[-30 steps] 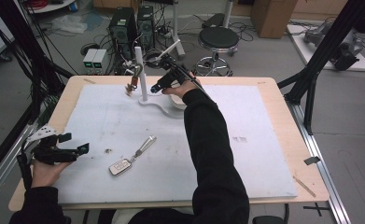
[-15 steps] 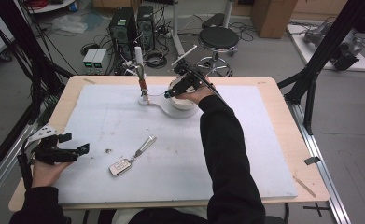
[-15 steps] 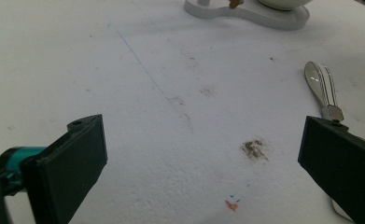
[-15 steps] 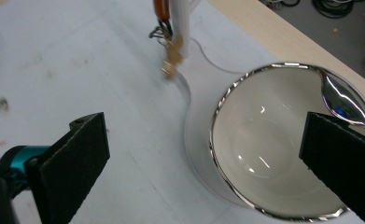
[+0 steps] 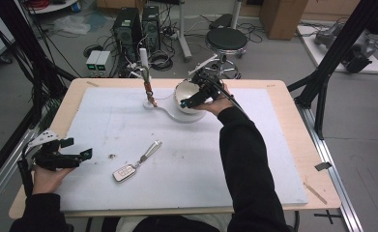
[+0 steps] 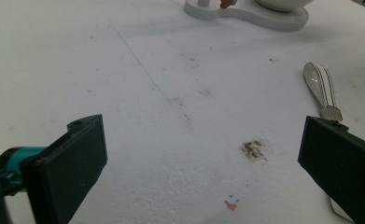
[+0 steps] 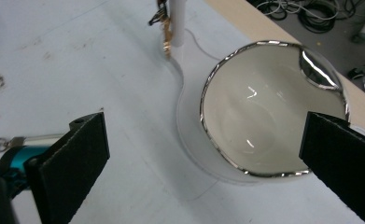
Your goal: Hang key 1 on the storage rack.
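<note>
A white bowl (image 5: 189,99) with a silver rim stands on a white stand base (image 5: 165,110) at the table's far middle. From the thin white post (image 5: 143,60) beside it hangs a small gold-brown trinket (image 5: 149,92). My right gripper (image 5: 190,94) hovers just over the bowl (image 7: 264,112). It is open, its jaws have just been opening, and nothing is between them. A key fob (image 5: 123,172) with a metal strap (image 5: 150,150) lies near the front. My left gripper (image 5: 78,149) rests open at the left edge and points toward the strap (image 6: 321,88).
A white foam sheet (image 5: 273,159) covers the wooden table (image 5: 293,96). Black frame struts rise at both sides. A stool (image 5: 226,41), computer cases and cables are on the floor behind. A dark smudge (image 6: 254,150) marks the sheet.
My right gripper has moved right from the post and its hanging trinket to over the bowl. The left hand has not moved.
</note>
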Available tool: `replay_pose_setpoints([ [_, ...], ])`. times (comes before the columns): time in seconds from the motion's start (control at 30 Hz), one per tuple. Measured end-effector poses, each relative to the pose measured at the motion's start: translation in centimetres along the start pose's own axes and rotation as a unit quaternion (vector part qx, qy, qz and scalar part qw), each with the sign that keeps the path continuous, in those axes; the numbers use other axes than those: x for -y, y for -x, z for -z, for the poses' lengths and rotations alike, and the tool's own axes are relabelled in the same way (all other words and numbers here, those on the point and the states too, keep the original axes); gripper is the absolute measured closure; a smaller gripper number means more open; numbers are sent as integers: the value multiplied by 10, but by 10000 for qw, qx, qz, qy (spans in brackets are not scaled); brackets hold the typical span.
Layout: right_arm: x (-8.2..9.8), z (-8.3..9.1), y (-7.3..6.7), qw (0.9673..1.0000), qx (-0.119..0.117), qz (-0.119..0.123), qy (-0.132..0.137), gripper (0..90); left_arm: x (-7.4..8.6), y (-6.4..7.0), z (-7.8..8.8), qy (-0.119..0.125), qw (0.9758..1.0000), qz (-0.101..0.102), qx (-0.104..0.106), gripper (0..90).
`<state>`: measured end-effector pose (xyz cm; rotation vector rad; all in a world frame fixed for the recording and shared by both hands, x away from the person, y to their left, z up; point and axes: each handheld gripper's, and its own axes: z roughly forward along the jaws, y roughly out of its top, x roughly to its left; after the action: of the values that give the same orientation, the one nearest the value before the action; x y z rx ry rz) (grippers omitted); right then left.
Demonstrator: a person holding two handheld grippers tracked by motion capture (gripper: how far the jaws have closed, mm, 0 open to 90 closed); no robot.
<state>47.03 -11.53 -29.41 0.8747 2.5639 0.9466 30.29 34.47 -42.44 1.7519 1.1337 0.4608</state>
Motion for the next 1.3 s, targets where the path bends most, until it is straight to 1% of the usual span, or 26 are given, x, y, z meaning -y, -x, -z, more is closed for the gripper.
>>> replay_pose_setpoints([
  [0.03,3,1,-1,10000,43,57,19,5,0,0,0,-2,10000,-3,-3,17],
  [0.1,9,4,-1,9999,99,78,8,5,0,0,0,-4,10000,-7,8,17],
  [0.13,12,7,-1,9999,128,103,39,5,0,1,0,2,10000,-12,5,17],
  [0.17,15,9,-1,9998,146,106,127,5,0,1,0,11,10000,0,10,17],
  [0.2,22,15,-1,9995,160,50,284,5,0,1,0,10,10000,-3,10,17],
  [0.23,22,15,-1,9995,160,50,284,5,0,1,0,17,10000,0,6,17],
  [0.27,25,17,-1,9994,162,-1,313,5,0,1,1,28,10000,12,8,17],
  [0.33,32,22,-1,9991,221,12,356,5,0,1,1,41,10000,19,12,17],
  [0.4,39,27,0,9989,224,-41,417,6,0,0,2,55,10000,18,7,17],
  [0.47,46,31,1,9985,217,-147,471,5,0,0,1,57,10000,24,9,17],
  [0.5,49,33,2,9984,244,-106,490,5,0,0,1,54,10000,29,9,17],
  [0.53,52,36,1,9981,260,-154,530,5,0,0,1,51,10000,32,7,17],
  [0.57,56,38,2,9981,263,-147,547,5,0,0,1,43,10000,29,7,17],
  [0.6,63,42,2,9980,267,-153,554,5,0,0,1,35,10000,22,4,17],
  [0.63,63,42,2,9980,267,-153,554,5,0,0,0,37,10000,18,0,17],
  [0.87,89,52,8,9969,383,-284,634,6,0,1,1,35,10000,12,4,17],
  [0.9,93,53,8,9965,418,-289,663,6,0,1,1,29,10000,21,5,17],
  [0.93,97,54,8,9965,455,-293,632,6,0,1,1,24,10000,7,4,17],
  [1.07,110,59,9,9959,505,-333,671,6,0,3,0,0,10000,-2,1,17],
  [1.13,121,63,11,9949,527,-445,741,6,0,3,1,-18,10000,-23,7,17],
  [1.17,121,63,11,9949,527,-445,741,6,0,3,1,-9,10000,-19,-1,17],
  [1.23,127,65,12,9944,558,-492,757,6,0,3,1,3,10000,-12,-12,17],
  [1.27,131,65,13,9941,568,-514,767,6,0,2,1,1,10000,-12,-14,17],
  [1.3,138,67,14,9933,606,-564,803,6,0,2,2,1,10000,-12,-17,17],
])
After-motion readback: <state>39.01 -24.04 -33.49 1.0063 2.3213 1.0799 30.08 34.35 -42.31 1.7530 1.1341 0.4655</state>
